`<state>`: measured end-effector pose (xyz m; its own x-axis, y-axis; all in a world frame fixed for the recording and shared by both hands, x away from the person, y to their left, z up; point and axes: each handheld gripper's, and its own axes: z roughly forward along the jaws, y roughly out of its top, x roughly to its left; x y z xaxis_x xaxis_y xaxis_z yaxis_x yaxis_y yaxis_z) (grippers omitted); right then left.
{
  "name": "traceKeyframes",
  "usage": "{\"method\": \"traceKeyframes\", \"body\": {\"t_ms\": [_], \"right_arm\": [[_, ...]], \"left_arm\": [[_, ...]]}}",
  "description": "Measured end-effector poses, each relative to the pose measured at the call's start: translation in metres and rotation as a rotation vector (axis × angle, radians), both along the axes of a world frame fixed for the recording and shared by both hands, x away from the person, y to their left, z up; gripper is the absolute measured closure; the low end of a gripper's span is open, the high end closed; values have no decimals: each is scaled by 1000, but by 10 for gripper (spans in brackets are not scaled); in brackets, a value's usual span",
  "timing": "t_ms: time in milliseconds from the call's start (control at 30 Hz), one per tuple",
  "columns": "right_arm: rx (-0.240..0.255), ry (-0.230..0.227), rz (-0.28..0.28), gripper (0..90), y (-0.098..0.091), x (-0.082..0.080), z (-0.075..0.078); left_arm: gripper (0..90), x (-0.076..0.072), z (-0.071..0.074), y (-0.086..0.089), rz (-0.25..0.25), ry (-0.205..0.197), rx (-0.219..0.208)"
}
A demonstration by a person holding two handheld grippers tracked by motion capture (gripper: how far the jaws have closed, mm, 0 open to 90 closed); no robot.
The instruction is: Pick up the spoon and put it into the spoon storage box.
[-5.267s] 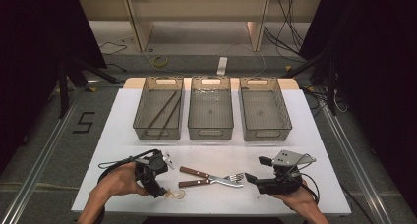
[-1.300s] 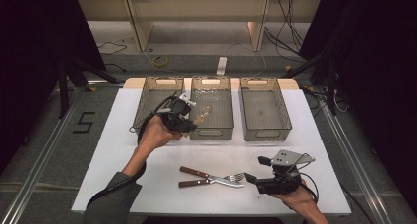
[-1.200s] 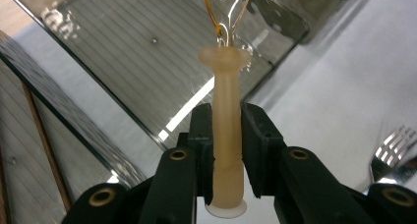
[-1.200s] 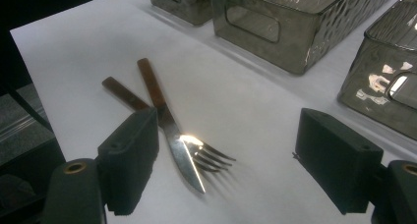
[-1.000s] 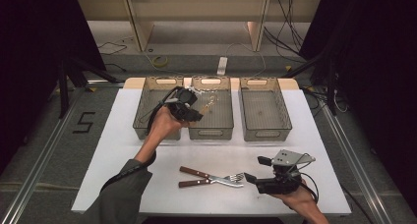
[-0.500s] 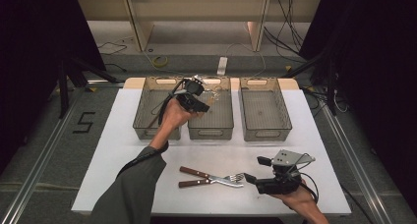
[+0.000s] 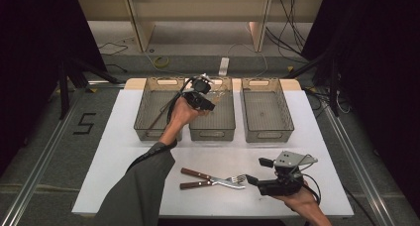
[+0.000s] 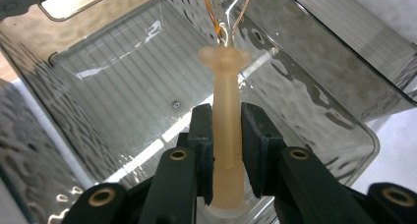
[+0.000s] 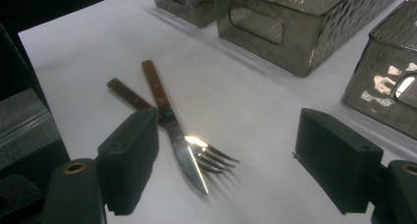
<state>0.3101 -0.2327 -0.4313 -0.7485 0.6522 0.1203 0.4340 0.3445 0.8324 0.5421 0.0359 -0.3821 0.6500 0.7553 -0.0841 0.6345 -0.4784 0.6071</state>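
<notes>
A: Left gripper (image 7: 212,96) status?

B: upper centre of the high view, over the middle bin (image 7: 213,114), person's arm reaching up from the bottom edge. Jaws clamped on a pale whisk (image 8: 227,106) handle, one pad each side. Left gripper view looks down into that bin (image 8: 314,76), handle upright in the middle of the frame, wire loops running off the top edge

A: whisk touching the bin?

B: can't tell. Handle sits in the jaws above the ribbed bin floor, contact not visible

A: right gripper (image 7: 253,181)?

B: lower right of the high view, held low over the white table (image 7: 124,161). Jaws spread wide, nothing between them. Right gripper view has the two black pads at the lower left and lower right corners, bare tabletop in the gap

A: cutlery?

B: fork (image 7: 229,181) and knife (image 7: 203,176) crossed, lower centre of the high view, just left of the right gripper's tips. Brown handles point left. In the right gripper view the knife (image 9: 173,130) blade lies over the fork (image 9: 209,157), next to the left pad, looks apart from it

A: other bins?

B: left bin (image 7: 156,112) has dark sticks inside, can't identify them. Right bin (image 7: 265,109) sits beside the middle one
</notes>
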Motion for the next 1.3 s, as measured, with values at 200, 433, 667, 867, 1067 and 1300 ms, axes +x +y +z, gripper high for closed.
{"method": "traceKeyframes", "body": {"t_ms": [200,433,667,867,1067,1300], "right_arm": [[0,-1,0,251,0,0,0],[-3,-1,2,252,0,0,0],[-7,5,6,252,1,0,-1],[-5,6,0,252,1,0,-1],[-7,4,0,252,1,0,-1],[-7,3,-5,252,2,0,-1]], "left_arm": [[752,1,-9,-5,-1,13,-3],[746,2,-17,-2,16,29,-1],[652,1,-19,1,21,38,-25],[457,-8,-9,4,2,22,-65],[305,-27,-1,11,-62,20,-54],[247,-48,6,25,-93,4,-78]]}}
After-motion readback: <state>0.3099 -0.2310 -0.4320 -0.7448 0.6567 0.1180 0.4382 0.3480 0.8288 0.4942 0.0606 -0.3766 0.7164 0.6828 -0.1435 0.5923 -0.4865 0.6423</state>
